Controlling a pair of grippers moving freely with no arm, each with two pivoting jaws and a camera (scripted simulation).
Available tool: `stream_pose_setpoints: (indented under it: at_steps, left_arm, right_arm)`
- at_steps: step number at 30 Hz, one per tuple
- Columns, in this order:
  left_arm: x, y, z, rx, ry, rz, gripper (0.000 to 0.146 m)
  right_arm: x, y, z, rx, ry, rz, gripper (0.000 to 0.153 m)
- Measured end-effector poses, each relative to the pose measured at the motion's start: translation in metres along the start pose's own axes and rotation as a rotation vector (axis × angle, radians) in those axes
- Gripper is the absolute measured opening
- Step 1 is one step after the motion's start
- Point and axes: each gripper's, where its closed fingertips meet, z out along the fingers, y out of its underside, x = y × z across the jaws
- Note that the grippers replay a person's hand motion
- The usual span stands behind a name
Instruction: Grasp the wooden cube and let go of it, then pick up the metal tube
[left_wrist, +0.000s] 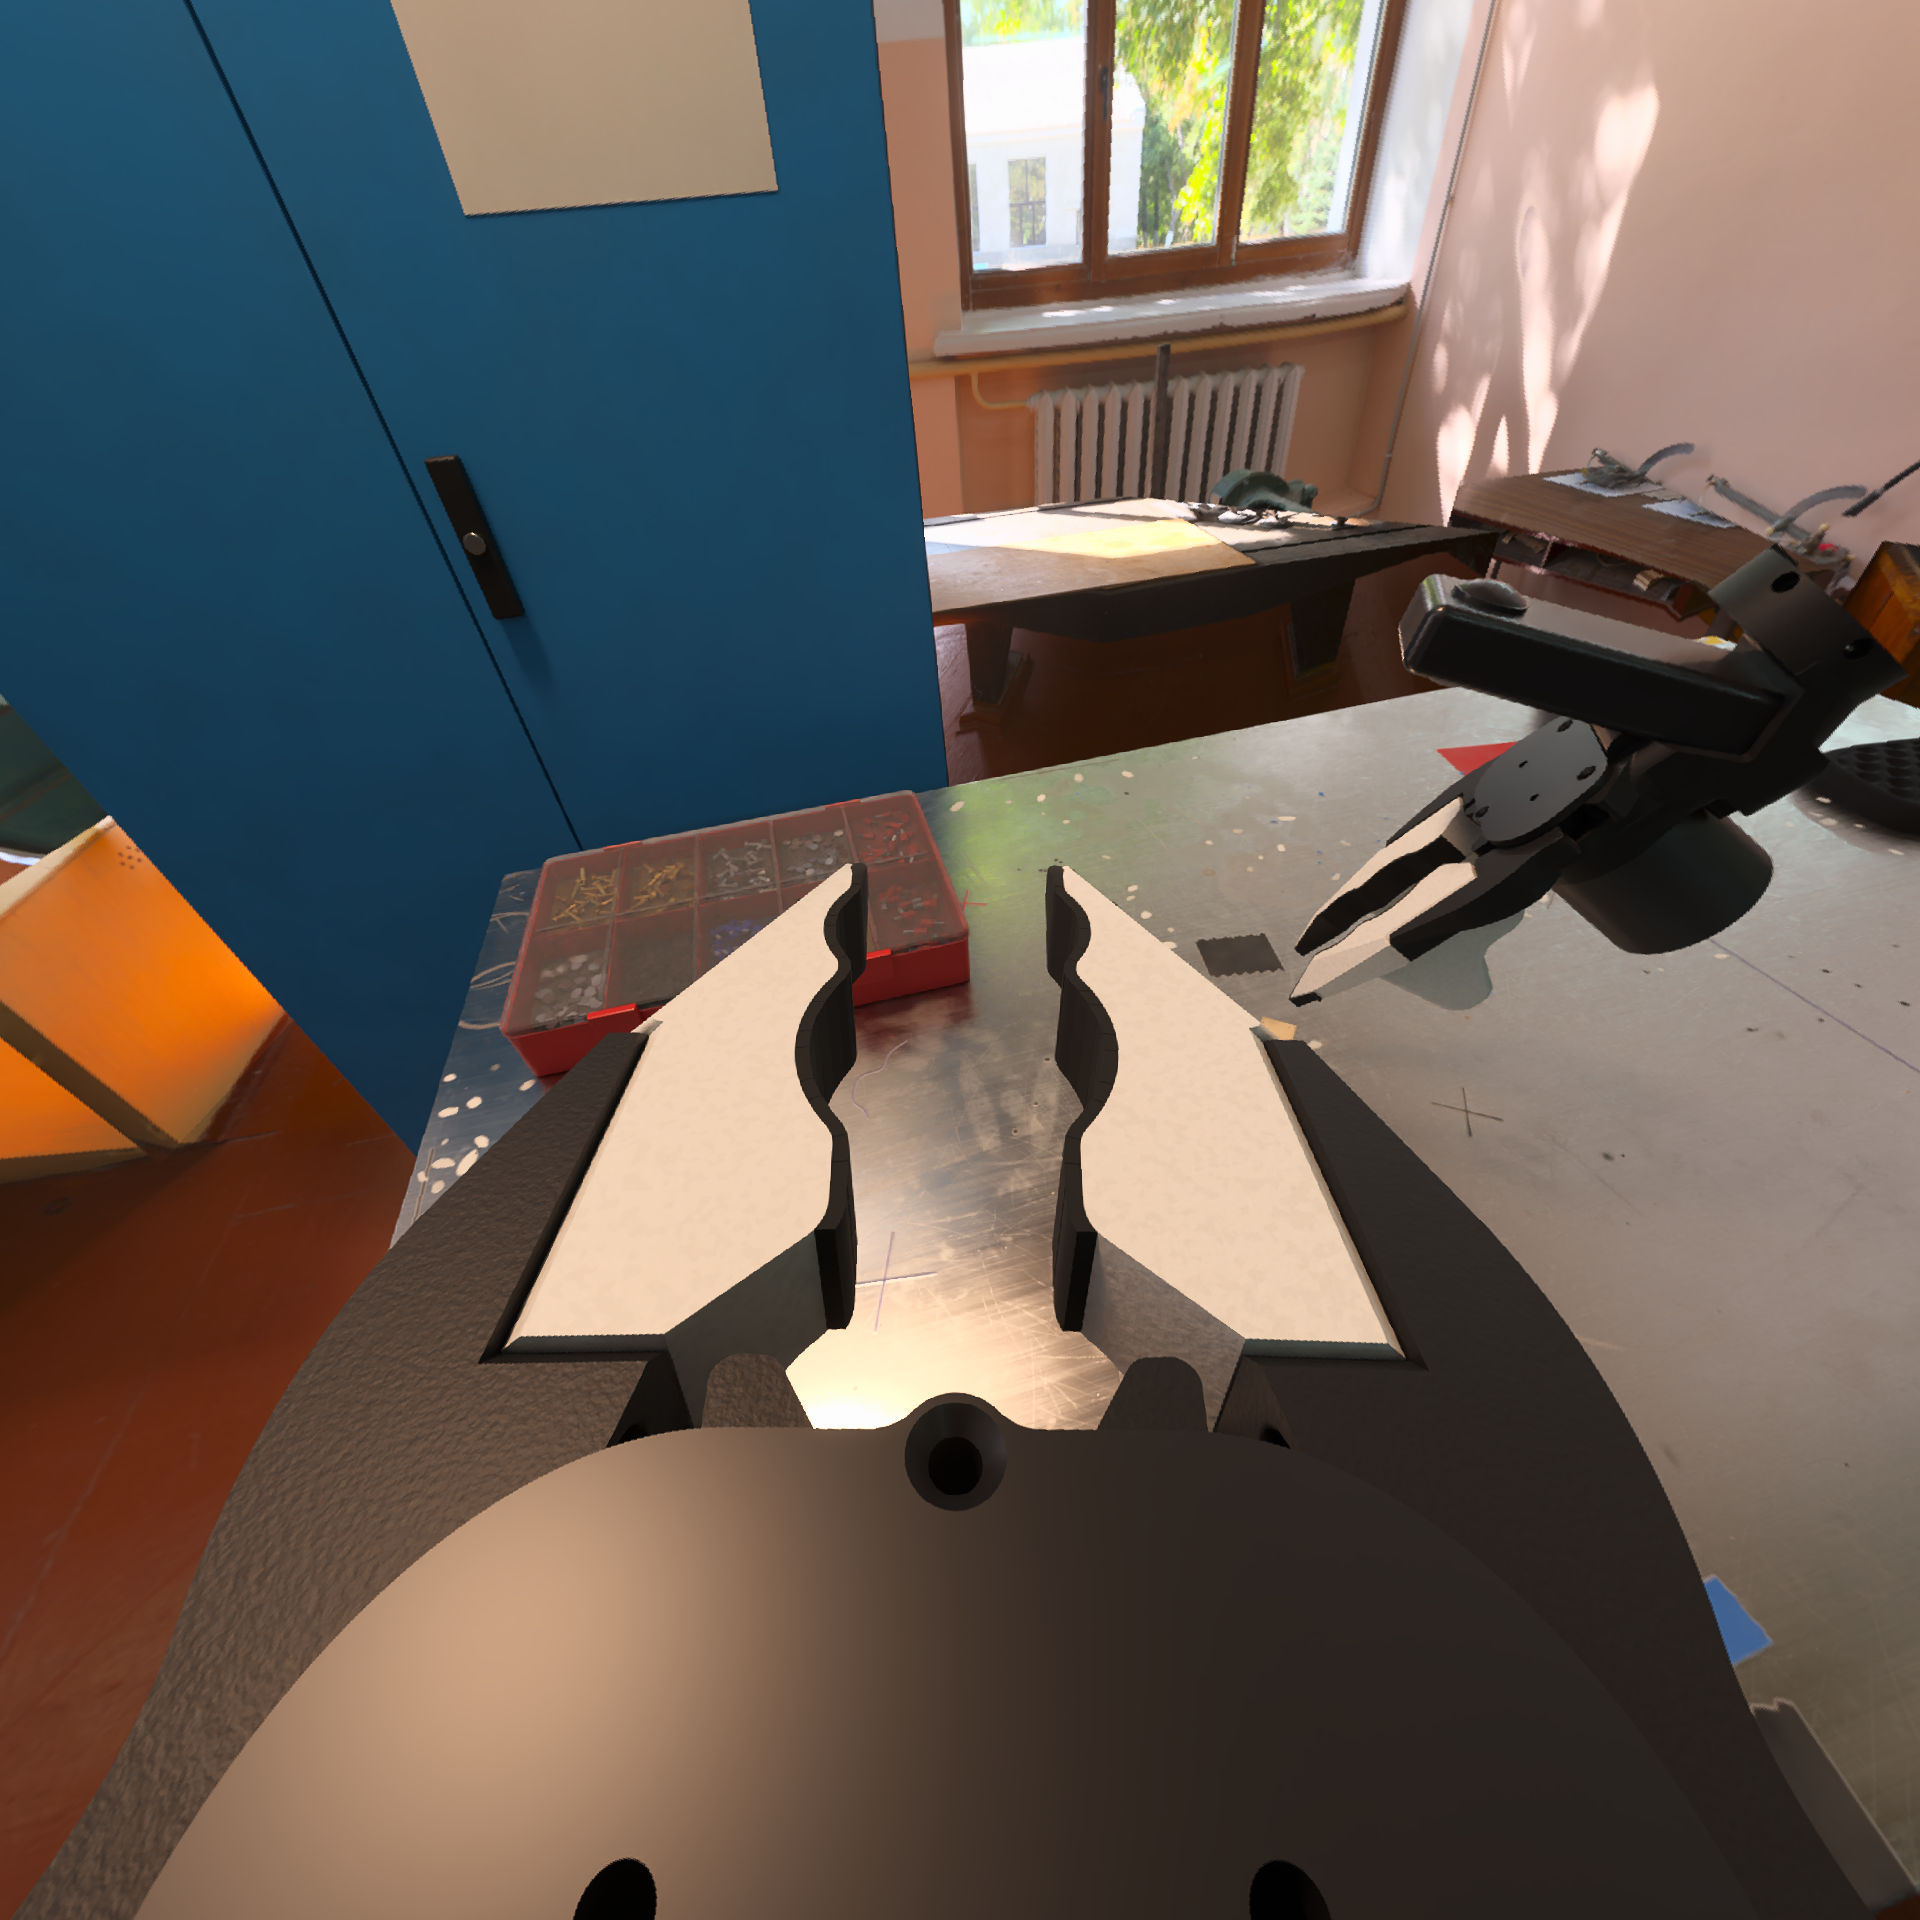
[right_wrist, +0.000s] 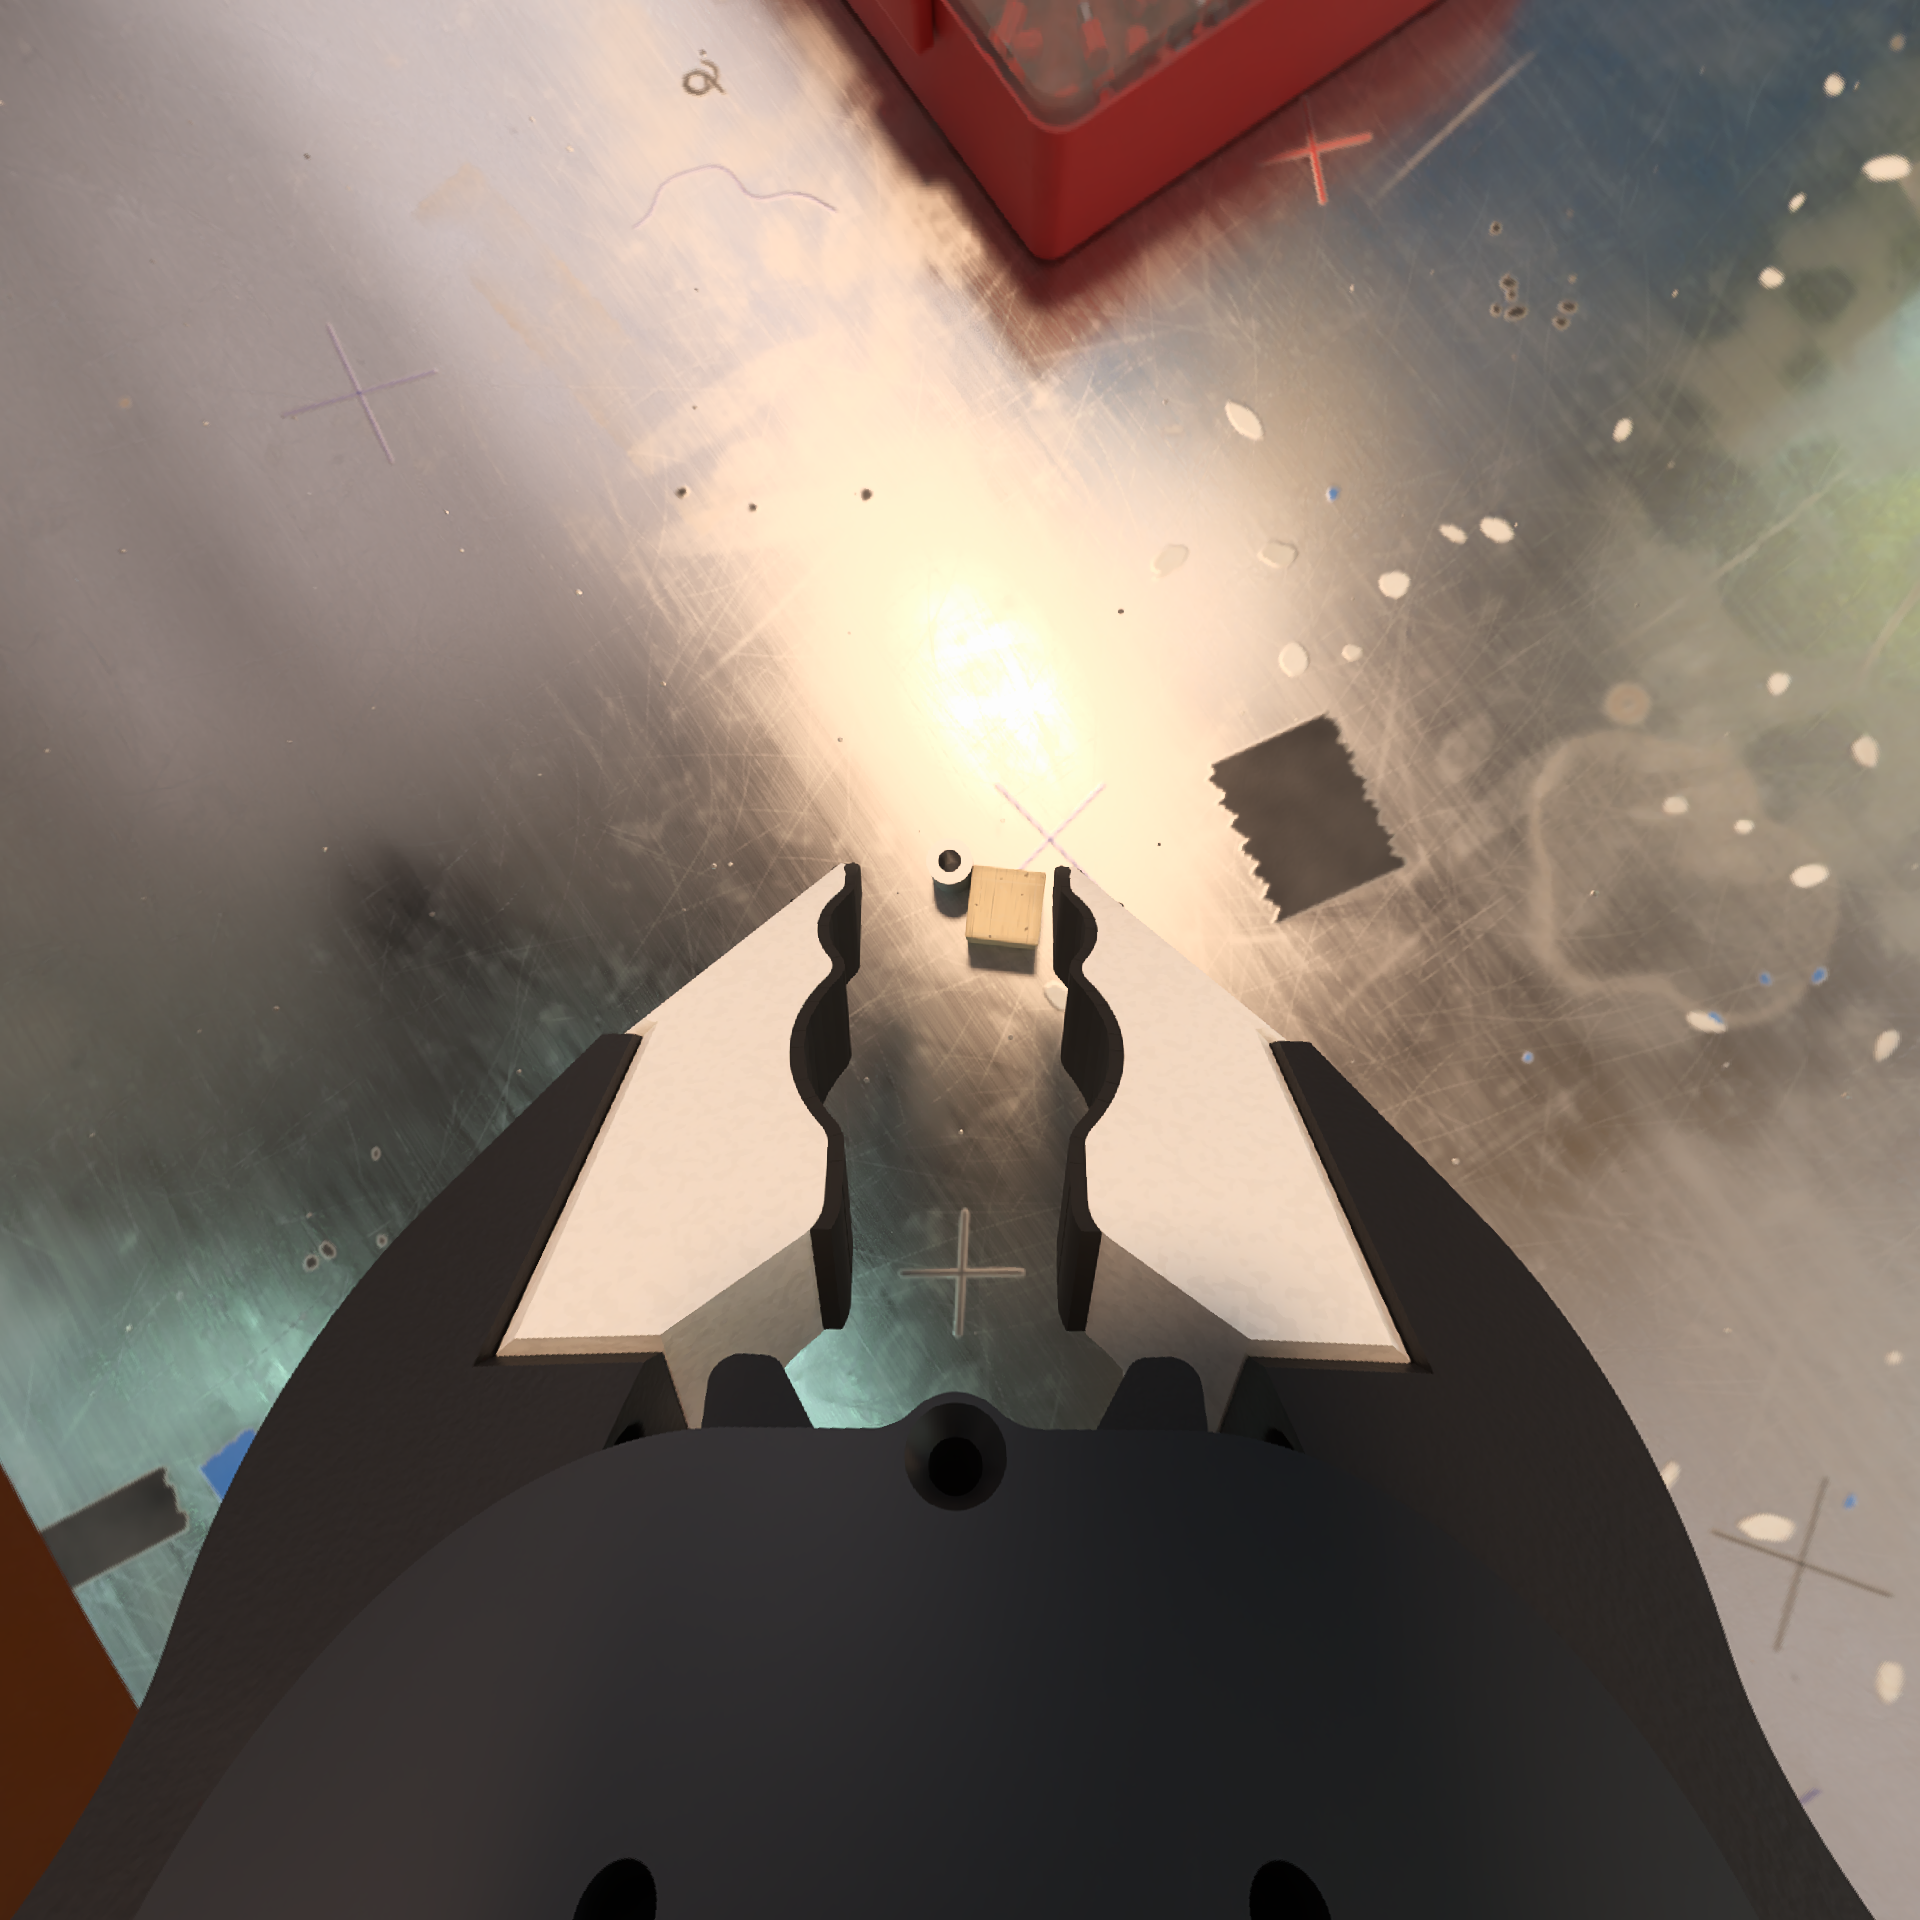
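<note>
my right gripper (right_wrist: 956, 883) hangs jaws apart over the table (right_wrist: 416, 675), wooden cube (right_wrist: 1004, 906) dead ahead by the right tip, metal tube (right_wrist: 949, 876) upright touching its left; left gripper (left_wrist: 956, 883) gaping, farther off.

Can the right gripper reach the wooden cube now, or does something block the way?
Probably yes. The right gripper is open and points down at the wooden cube, which lies on the table between its fingers. Only the small metal tube touches the cube's side, so it might be nudged.
</note>
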Motion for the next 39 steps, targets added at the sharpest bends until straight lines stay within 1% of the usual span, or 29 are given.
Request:
stream_pose_setpoints:
  at_steps: [4, 8, 13, 20, 24, 27, 29, 31, 34, 36, 37, 39]
  left_arm:
    - [-0.001, 0.000, -0.002, -0.007, -0.002, 0.002, 0.034]
    - [0.002, -0.001, -0.003, -0.007, 0.012, 0.010, 0.033]
    - [0.004, -0.002, -0.003, -0.011, 0.005, 0.037, 0.032]
    - [0.004, -0.002, -0.005, -0.016, 0.003, 0.046, 0.032]
    - [0.003, -0.002, -0.005, -0.013, 0.001, 0.045, 0.032]
    - [0.004, -0.001, -0.003, -0.021, 0.003, 0.044, 0.032]
    - [0.004, 0.000, -0.002, -0.026, 0.006, 0.048, 0.032]
    - [0.005, 0.002, -0.001, -0.034, 0.005, 0.055, 0.032]
    - [0.006, 0.003, 0.001, -0.045, -0.003, 0.072, 0.032]
    - [0.005, 0.005, 0.001, -0.054, -0.010, 0.083, 0.032]
    - [0.005, 0.005, 0.002, -0.058, -0.013, 0.089, 0.032]
    - [0.005, 0.007, 0.002, -0.065, -0.017, 0.097, 0.032]
  right_arm:
    - [0.000, 0.011, 0.009, -0.023, 0.023, 0.017, 0.037]
    - [0.013, 0.018, 0.009, -0.047, 0.086, 0.022, 0.035]
    - [0.013, 0.026, 0.015, -0.066, 0.004, 0.102, 0.032]
    - [0.013, 0.029, 0.024, -0.087, -0.008, 0.143, 0.032]
    - [0.019, 0.031, 0.027, -0.111, 0.046, 0.132, 0.032]
    - [0.014, 0.031, 0.032, -0.122, 0.008, 0.146, 0.031]
    - [0.012, 0.031, 0.035, -0.133, 0.020, 0.137, 0.031]
    - [0.015, 0.033, 0.039, -0.159, 0.063, 0.118, 0.029]
    - [0.010, 0.039, 0.049, -0.218, 0.038, 0.125, 0.029]
    - [0.011, 0.039, 0.053, -0.229, 0.067, 0.096, 0.025]
    - [0.012, 0.040, 0.053, -0.236, 0.074, 0.078, 0.020]
    - [0.018, 0.039, 0.054, -0.249, 0.070, 0.073, 0.020]
